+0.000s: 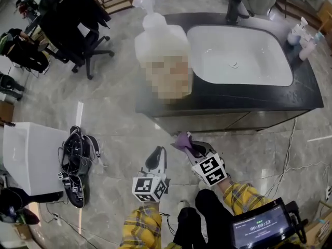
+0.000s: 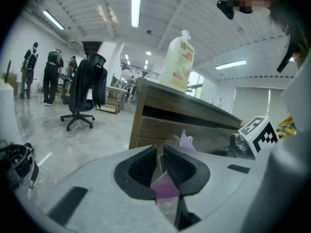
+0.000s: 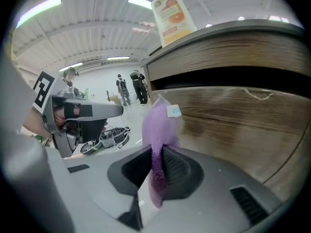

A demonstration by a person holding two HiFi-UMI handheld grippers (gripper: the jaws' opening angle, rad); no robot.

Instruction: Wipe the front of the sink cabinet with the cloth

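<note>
The sink cabinet's wood front (image 1: 223,121) faces me under a black counter with a white basin (image 1: 241,56). My right gripper (image 1: 189,145) is shut on a purple cloth (image 1: 182,141) just short of the cabinet's lower left corner. In the right gripper view the cloth (image 3: 158,130) stands up from the shut gripper (image 3: 156,161), close to the wood panel (image 3: 233,115). My left gripper (image 1: 155,160) hangs beside it to the left, shut, away from the cabinet. From the left gripper view (image 2: 159,154) the cloth (image 2: 186,141) shows ahead against the cabinet (image 2: 165,125).
A big soap bottle (image 1: 155,35) stands on the counter's left corner. A faucet (image 1: 236,4) and small bottles (image 1: 303,35) sit farther back. On the floor lie tangled cables (image 1: 75,162), a white box (image 1: 28,157) and an office chair (image 1: 83,25). People (image 2: 43,74) stand far off.
</note>
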